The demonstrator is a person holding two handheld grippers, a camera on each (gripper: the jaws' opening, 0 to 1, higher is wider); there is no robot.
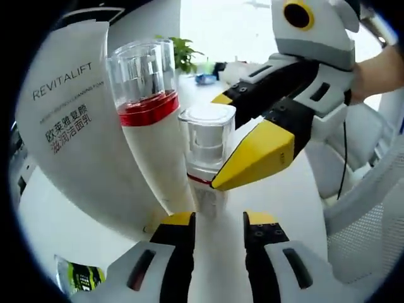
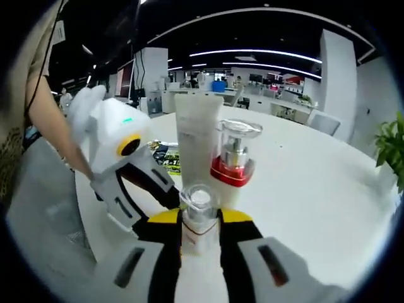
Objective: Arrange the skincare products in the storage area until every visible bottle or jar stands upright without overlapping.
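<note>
opposed close views, both on small pump bottle (image 1: 206, 158)

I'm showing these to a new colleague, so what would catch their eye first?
Probably the small clear-capped pump bottle, caught between both yellow-tipped grippers: the right gripper closes around it, and the left gripper sits at its base. Behind it stand a red-banded pump bottle and a tall white Revitalift tube on the white table.

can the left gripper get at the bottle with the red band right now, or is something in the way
Probably not directly. The small clear-capped pump bottle stands between the left gripper and the red-banded bottle, and the right gripper is closed on that small bottle. Coming round from the side might work.
</note>
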